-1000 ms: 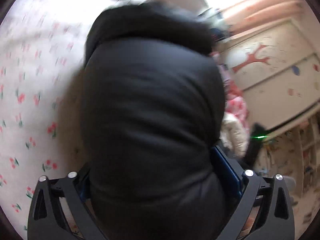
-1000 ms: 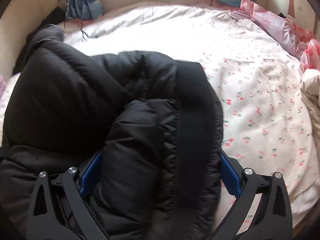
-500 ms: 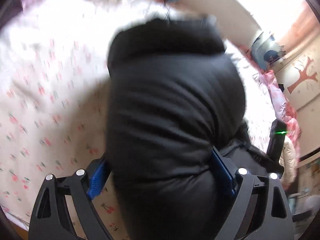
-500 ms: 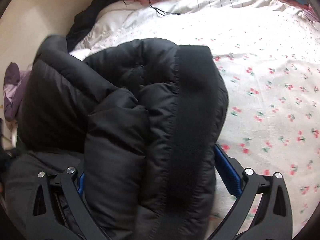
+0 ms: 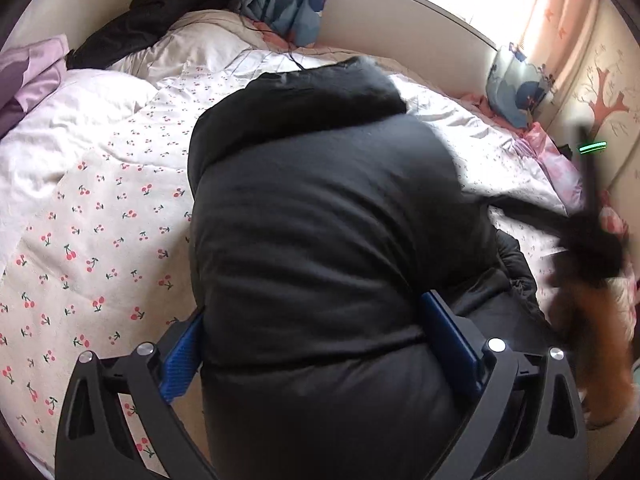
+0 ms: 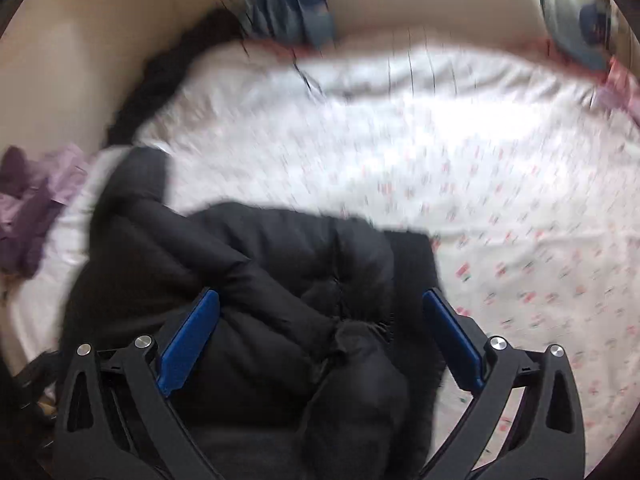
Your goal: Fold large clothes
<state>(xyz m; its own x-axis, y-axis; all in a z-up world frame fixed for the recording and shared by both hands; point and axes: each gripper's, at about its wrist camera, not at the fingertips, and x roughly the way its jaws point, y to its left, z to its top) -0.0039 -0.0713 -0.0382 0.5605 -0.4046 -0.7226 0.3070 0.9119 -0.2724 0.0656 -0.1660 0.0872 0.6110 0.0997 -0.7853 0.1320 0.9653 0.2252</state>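
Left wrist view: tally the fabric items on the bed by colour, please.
Black: 2, the puffer jacket in the left gripper and a dark garment by the headboard.
Blue patterned pillows: 2.
Purple cloth: 1.
Total: 5

A bed [image 5: 100, 240] carries everything, spread with a white quilt printed all over with small red cherries. A bulky black padded jacket [image 5: 332, 240] lies heaped toward its near edge. By the far left corner a second dark garment [image 5: 160, 12] is slumped against the headboard, and at the left edge sits a crumpled purple cloth [image 5: 28, 76]. Two blue patterned pillows lean at the far edge, one [image 5: 288, 0] near the middle and one [image 5: 516, 92] by the far right corner. Pink bedding [image 5: 560, 160] is bunched along the right edge.
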